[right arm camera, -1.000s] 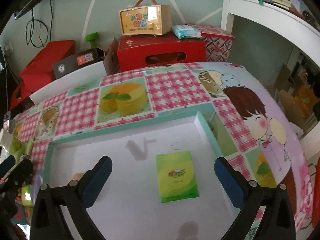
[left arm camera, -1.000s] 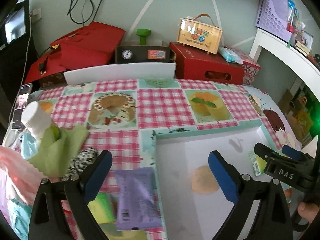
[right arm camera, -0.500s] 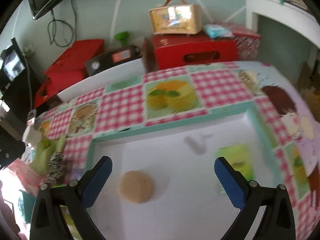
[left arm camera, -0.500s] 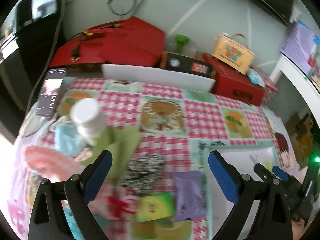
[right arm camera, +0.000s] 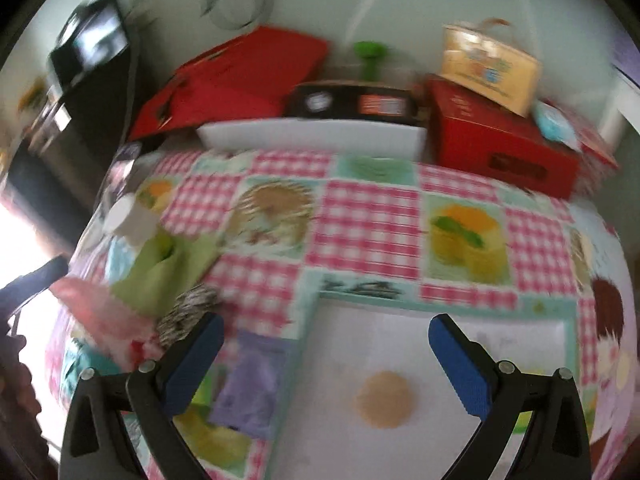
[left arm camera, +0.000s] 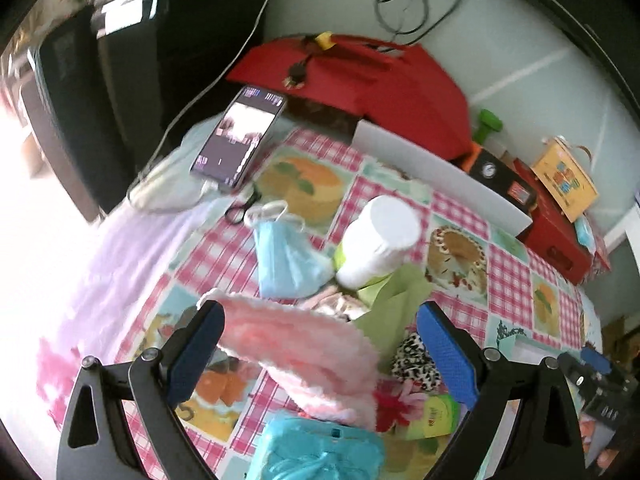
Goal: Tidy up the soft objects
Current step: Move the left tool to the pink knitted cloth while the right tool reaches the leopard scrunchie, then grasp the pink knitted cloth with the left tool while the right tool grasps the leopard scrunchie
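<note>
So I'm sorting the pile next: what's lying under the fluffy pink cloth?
The pink cloth overlaps a green cloth, a leopard-print piece and something red. Whatever lies beneath its middle is covered.

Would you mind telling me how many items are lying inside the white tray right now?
1 clearly: a round tan pad near the middle of the white tray, between the right gripper's open jaws. A green edge behind the right jaw may be another; the view is blurred.

left tool [left arm camera: 320, 352] swung left off the white tray onto the clutter, now over the pink fluffy cloth [left arm camera: 304, 344] | right tool [right arm camera: 326, 360] swung left: peach round pad [right arm camera: 385, 400] between fingers, green packet gone from view
</note>
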Demonstrator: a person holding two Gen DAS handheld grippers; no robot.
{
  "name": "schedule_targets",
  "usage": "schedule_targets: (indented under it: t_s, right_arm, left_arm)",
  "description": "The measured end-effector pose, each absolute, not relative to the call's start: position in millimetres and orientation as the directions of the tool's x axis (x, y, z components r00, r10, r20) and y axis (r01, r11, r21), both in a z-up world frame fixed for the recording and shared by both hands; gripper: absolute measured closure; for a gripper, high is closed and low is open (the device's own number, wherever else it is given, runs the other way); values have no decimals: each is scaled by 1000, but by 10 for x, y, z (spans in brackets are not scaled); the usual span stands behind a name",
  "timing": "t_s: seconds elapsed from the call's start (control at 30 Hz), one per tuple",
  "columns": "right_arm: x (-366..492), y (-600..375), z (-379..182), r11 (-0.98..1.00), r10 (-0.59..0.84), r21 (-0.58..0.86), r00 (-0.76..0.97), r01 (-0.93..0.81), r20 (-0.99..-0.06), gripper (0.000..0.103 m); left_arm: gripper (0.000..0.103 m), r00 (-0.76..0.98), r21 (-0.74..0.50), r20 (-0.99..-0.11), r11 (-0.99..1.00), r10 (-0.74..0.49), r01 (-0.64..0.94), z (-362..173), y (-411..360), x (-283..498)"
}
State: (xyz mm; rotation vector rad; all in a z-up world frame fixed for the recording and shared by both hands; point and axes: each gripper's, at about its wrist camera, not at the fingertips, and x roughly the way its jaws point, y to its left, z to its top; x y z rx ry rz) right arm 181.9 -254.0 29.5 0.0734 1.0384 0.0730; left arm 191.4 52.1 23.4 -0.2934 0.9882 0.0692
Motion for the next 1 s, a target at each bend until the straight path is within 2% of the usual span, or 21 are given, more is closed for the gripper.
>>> schedule_targets:
  t_s: [0.17, 0.27, 0.53, 0.57, 0.73, 0.8, 0.9, 1.0]
  right_arm:
    - [2039, -2019, 138, 971, 236, 200, 377, -133, -895, 0]
    - [2149, -1780, -4, 961, 263, 216, 328, -173, -907, 0]
    - [2339, -1498, -339, 957, 256, 204, 271, -205, -928, 2]
    - [2351, -1479, -386, 958, 249, 196, 273, -208, -929, 6]
    - [2395, -1464, -550, 960, 243, 195, 260, -199, -934, 25]
    - [2392, -1458, -599, 959, 255, 207, 263, -196, -931, 38]
    - [2397, -1440, -612, 955, 268, 219, 272, -198, -924, 50]
    - [2388, -1449, -630, 949, 301, 259, 278, -180, -912, 61]
  left_arm:
    - [6, 536, -240, -837, 955, -111, -176, 137, 515, 1946]
    - [8, 531, -255, -836, 955, -138, -154, 88, 462, 1991]
    - [40, 487, -290, -854, 945, -184, -152, -76, 460, 2055]
    - [43, 481, -290, -857, 944, -185, -154, -95, 458, 2060]
    - [75, 480, -299, -856, 942, -193, -154, -117, 468, 2058]
    - [83, 489, -309, -849, 939, -200, -153, -107, 481, 2051]
    - [93, 492, -312, -847, 938, -203, -150, -107, 485, 2056]
    - [96, 497, -320, -841, 937, -213, -140, -106, 476, 2055]
